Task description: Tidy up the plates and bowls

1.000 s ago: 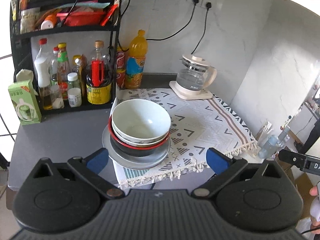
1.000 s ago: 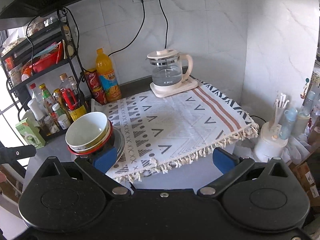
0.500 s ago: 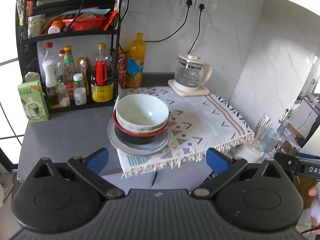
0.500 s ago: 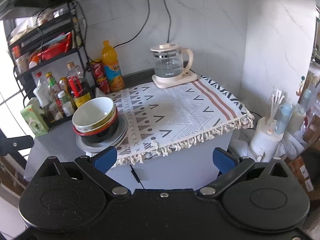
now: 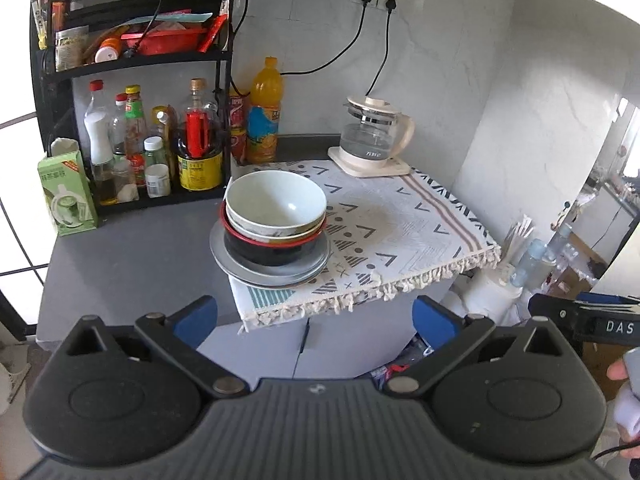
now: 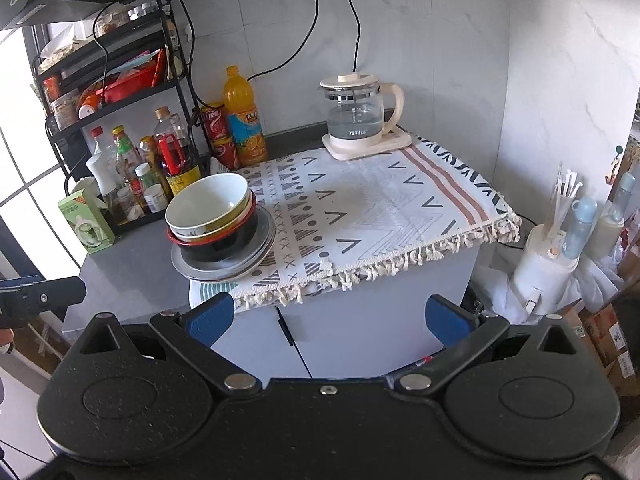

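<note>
Kitchen counter (image 5: 132,256) carrying patterned cloth (image 5: 400,236). Bowls (image 5: 276,204) sitting nested on plates (image 5: 240,268) at cloth's left edge, stacked likely for compact storage. Left gripper (image 5: 316,316) and right gripper (image 6: 326,312) hanging wide open, gripping nothing, well apart from stack.

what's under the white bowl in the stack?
White bowl nests in a second pale bowl, then a red-rimmed black bowl, on grey plates. Plate count unclear; lower bowls' insides are covered.
</note>
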A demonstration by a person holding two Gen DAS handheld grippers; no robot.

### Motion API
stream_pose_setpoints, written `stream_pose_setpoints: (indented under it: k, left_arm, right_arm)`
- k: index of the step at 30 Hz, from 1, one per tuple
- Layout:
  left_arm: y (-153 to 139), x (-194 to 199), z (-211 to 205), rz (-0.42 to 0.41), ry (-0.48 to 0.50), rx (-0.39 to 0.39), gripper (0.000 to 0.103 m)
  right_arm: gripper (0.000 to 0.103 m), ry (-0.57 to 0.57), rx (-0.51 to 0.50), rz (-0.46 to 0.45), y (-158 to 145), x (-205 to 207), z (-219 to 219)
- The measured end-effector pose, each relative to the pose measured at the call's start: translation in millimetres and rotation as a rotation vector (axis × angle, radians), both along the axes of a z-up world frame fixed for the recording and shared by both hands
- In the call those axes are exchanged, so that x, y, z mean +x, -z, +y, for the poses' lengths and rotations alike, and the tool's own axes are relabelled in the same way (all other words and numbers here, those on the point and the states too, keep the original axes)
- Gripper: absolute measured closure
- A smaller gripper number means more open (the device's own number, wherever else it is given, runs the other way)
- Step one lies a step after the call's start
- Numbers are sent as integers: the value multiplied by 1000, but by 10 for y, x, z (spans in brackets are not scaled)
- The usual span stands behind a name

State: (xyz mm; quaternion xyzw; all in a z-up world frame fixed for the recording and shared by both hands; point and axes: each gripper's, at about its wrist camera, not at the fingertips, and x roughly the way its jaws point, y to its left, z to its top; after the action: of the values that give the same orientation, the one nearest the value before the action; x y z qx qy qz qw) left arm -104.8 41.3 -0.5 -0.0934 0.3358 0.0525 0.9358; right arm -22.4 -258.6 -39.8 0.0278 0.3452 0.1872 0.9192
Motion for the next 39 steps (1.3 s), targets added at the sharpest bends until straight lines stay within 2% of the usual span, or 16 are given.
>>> stream_pose_setpoints:
  k: [12, 39]
  left_arm:
    - [-10, -20, 0, -5, -34, 23, 0]
    - [49, 102, -4, 14, -25, -5, 0]
  right_arm:
    - [0, -1, 1, 1, 6, 4, -32]
    - [0, -11, -5, -2, 5, 122, 35]
